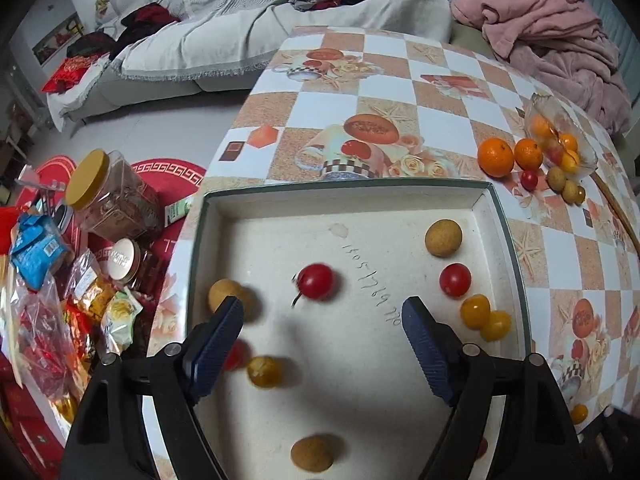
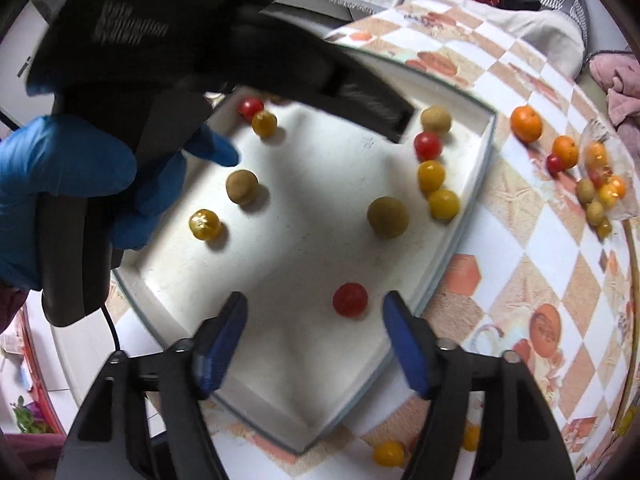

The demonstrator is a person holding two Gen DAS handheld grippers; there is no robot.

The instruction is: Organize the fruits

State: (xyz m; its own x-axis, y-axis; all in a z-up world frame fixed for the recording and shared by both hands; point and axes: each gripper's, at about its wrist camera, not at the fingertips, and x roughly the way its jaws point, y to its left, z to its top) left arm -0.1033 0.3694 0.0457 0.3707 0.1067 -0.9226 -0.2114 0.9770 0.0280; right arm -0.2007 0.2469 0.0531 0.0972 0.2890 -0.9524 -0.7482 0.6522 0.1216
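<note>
Inspector A: Left gripper (image 1: 322, 310) hangs over the white tray (image 1: 486, 216), jaws spread and empty. A red tomato (image 1: 316, 287) lies loose at 12 o'clock from it.

Inspector B: Right gripper (image 2: 314, 306) likewise released; a red cherry tomato (image 2: 350, 299) sits just past its tips, untouched. Oranges (image 1: 495, 157) and a glass bowl (image 1: 576, 136) stand on the table at the tray's 2 o'clock.
</note>
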